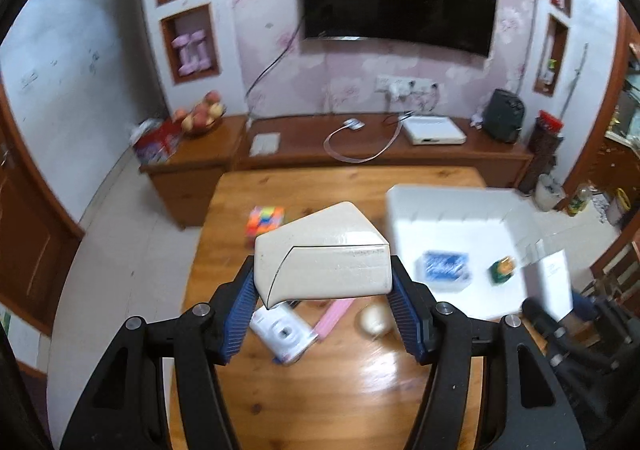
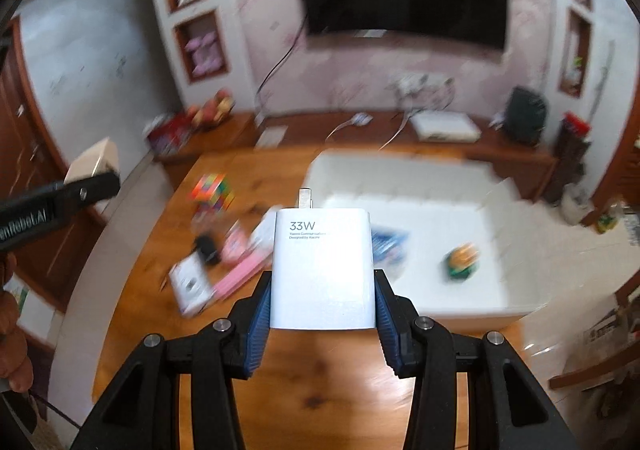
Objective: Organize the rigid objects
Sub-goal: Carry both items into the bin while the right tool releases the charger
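At frame centre, a beige case [image 1: 324,250] is gripped by the left tongs [image 1: 324,314]; a white charger [image 2: 323,270] is clamped by the right tongs [image 2: 322,326].

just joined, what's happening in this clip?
A person is tidying a wooden table with a hand-held gripper in each hand. The left hand-held gripper is shut on a beige box; the right hand-held gripper is shut on a white 33W charger. Both are held above the table. A white bin already holds a blue packet and a small green item.
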